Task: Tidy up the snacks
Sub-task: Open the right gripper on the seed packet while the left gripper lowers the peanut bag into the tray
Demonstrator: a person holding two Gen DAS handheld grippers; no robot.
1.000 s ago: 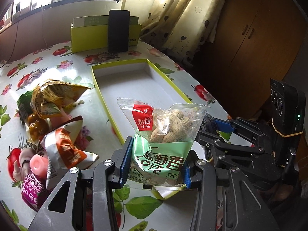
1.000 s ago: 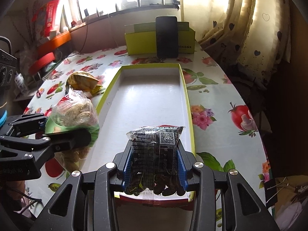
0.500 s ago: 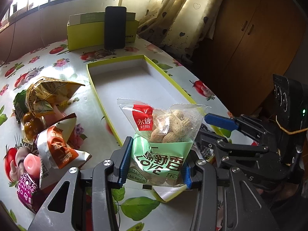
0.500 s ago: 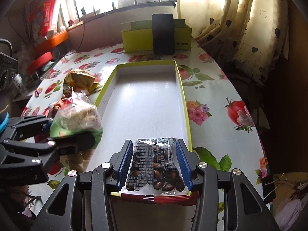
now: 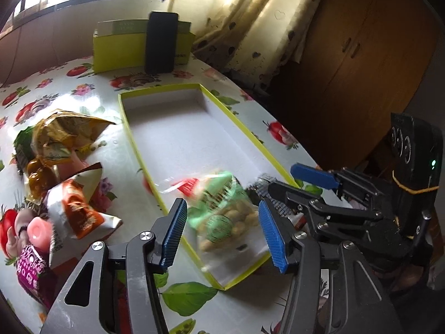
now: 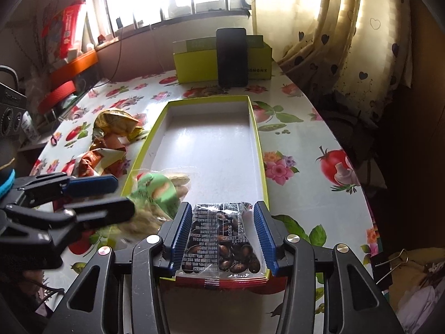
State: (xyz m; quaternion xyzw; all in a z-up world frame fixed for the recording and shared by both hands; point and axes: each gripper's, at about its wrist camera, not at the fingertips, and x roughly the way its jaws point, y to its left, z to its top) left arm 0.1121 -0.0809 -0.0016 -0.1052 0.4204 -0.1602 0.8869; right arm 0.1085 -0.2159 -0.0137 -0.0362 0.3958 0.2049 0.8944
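Note:
A shallow yellow-rimmed white tray (image 5: 251, 135) (image 6: 257, 139) lies on the flowered table. My left gripper (image 5: 222, 224) is open; the green peanut bag (image 5: 225, 211) (image 6: 155, 192) lies blurred below it in the tray's near end. My right gripper (image 6: 222, 235) is open, its pads spread a little off the dark chestnut packet (image 6: 222, 239), which rests in the tray's near right corner. In the left wrist view the right gripper (image 5: 319, 192) sits at the tray's near right.
Loose snack packs lie left of the tray: a gold bag (image 5: 66, 133) (image 6: 116, 123), an orange-and-white pack (image 5: 80, 208) and a purple pack (image 5: 30, 270). A yellow box (image 6: 222, 58) with a black phone (image 6: 232, 57) leaning on it stands behind the tray. The table edge curves at right.
My left gripper opened and the green peanut bag dropped into the tray's near end. My right gripper lowered the chestnut packet into the tray and spread its pads off it.

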